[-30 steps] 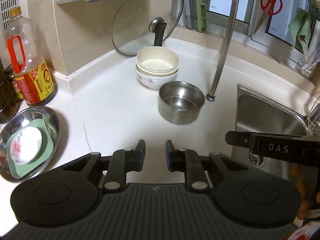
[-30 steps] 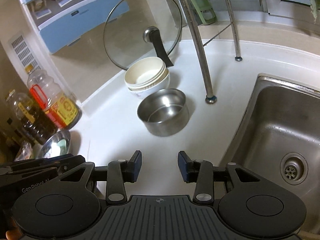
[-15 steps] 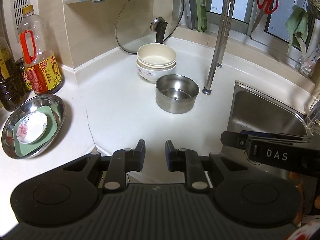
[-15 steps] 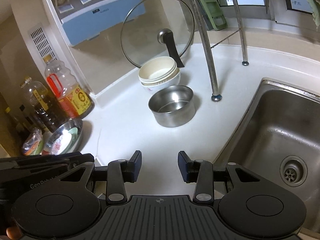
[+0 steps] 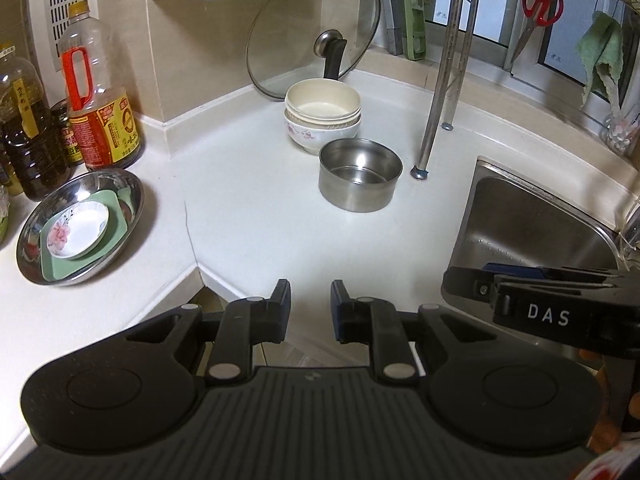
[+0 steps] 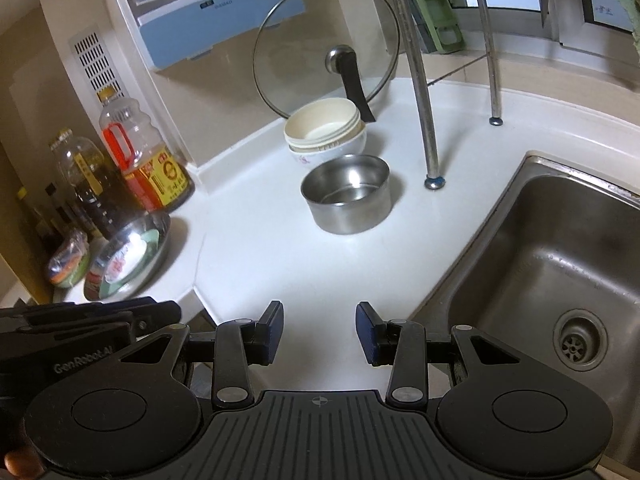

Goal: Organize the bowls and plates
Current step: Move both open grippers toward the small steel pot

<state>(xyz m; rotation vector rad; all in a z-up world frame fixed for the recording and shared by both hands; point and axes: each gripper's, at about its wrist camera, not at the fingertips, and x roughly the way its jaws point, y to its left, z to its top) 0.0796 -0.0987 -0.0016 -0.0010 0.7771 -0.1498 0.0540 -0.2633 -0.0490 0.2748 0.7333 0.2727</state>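
Both grippers have drawn back from the white counter (image 5: pixel 256 216) over the last second: the dishes sit smaller and farther off in both wrist views, and more of the counter's front edge and inner corner now shows beneath the fingers. Nothing on the counter has shifted.

The left gripper (image 5: pixel 311 306) hangs off the front edge with its jaws a little apart and nothing between them. The right gripper (image 6: pixel 319 332) hovers near the same edge, beside the steel sink (image 6: pixel 560 264), its jaws wider apart and also empty.

The stack of cream and white floral bowls (image 5: pixel 322 114) stands at the back of the counter, touching or nearly touching the round stainless-steel bowl (image 5: pixel 360 176) just in front of it. A glass pot lid (image 5: pixel 312 28) leans on the wall behind them. Toward the left end, near the oil bottles (image 5: pixel 98 108), a shallow steel dish (image 5: pixel 132 192) holds a green square plate (image 5: pixel 116 220) with a small white flowered saucer (image 5: pixel 78 230) on top.

With bowls nested in one group, plates in another, and both grippers pulled away empty, the sorting looks largely done; only the steel bowl stands loose.
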